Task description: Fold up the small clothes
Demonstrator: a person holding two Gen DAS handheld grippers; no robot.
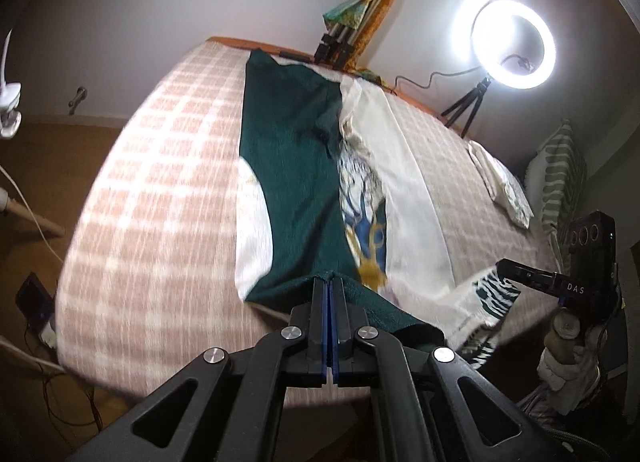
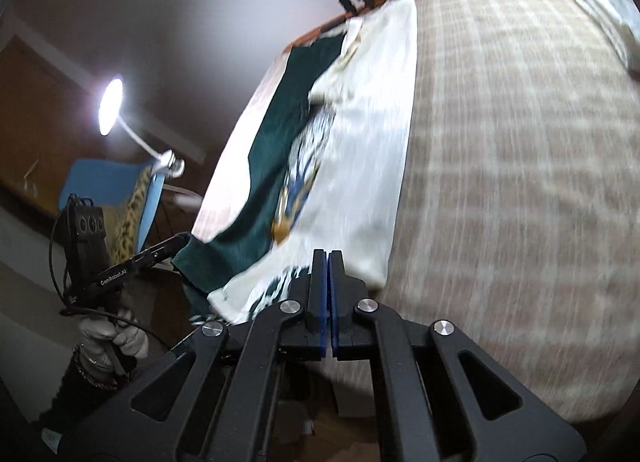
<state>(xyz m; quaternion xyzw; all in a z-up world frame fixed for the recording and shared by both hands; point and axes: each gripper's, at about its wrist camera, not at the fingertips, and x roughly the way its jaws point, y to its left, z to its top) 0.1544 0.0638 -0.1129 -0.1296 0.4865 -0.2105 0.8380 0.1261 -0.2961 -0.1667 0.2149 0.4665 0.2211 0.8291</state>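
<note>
A small green and cream garment [image 1: 296, 190] with a blue and gold print lies lengthwise on a bed with a pink checked cover [image 1: 160, 182]. My left gripper [image 1: 329, 282] is shut on the garment's near green hem. At the right of the left wrist view, my right gripper [image 1: 502, 265] pinches the near cream corner with its dark striped trim, lifted off the cover. In the right wrist view the right gripper [image 2: 328, 256] is shut on the cream hem of the garment [image 2: 360, 166]. The left gripper [image 2: 182, 240] grips the green corner at the left.
A lit ring light [image 1: 514, 46] on a small tripod stands at the bed's far right. A folded cream cloth [image 1: 504, 186] lies at the right edge beside a striped pillow [image 1: 560, 178]. A folded tripod [image 1: 340, 42] leans at the far edge. A lamp [image 2: 111, 104] and blue chair [image 2: 108, 182] stand left.
</note>
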